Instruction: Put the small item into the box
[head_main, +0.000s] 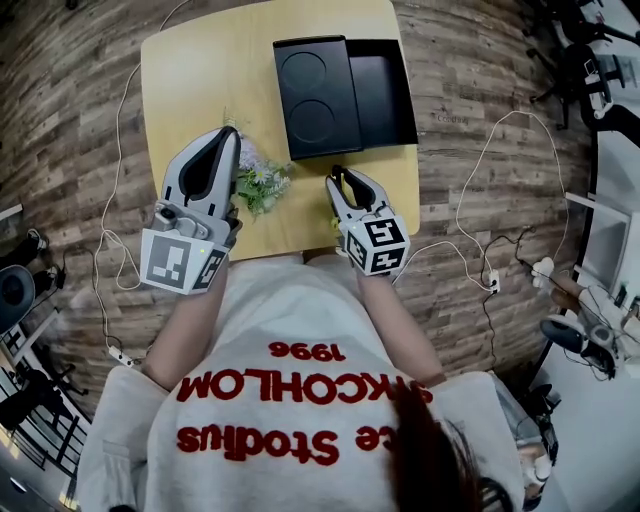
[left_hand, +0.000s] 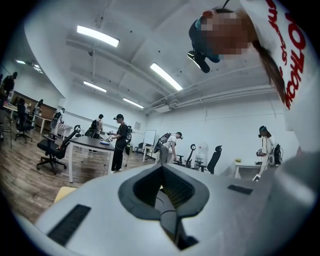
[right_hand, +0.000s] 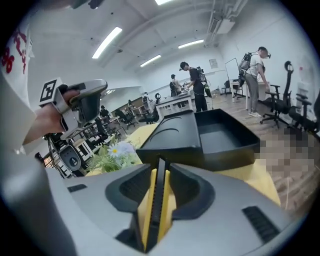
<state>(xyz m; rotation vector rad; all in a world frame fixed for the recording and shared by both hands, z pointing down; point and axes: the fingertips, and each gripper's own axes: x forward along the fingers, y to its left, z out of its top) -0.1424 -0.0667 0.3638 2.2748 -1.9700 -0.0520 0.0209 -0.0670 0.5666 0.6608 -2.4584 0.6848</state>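
Small item, taken to be the flower sprig (head_main: 262, 182), the only loose thing: it lies near the table's (head_main: 200, 70) near edge, left of centre, not yet gripped. The left gripper (head_main: 232, 132) is just beside it on the left, jaws clenched on nothing, nose tilted up toward the ceiling. The right gripper (head_main: 345, 185) hovers at the near edge right of the sprig, jaws released. A thin dark ribbed strip (right_hand: 156, 200) shows between them with table either side; item or gripper part, cannot tell. The box (head_main: 382, 95) sits at the far edge, tray open and apparently empty, with the lid (head_main: 315, 95) alongside on its left. Step judged: approach, before pickup. Next move calls for swinging a gripper onto the sprig and closing gently on the stems.
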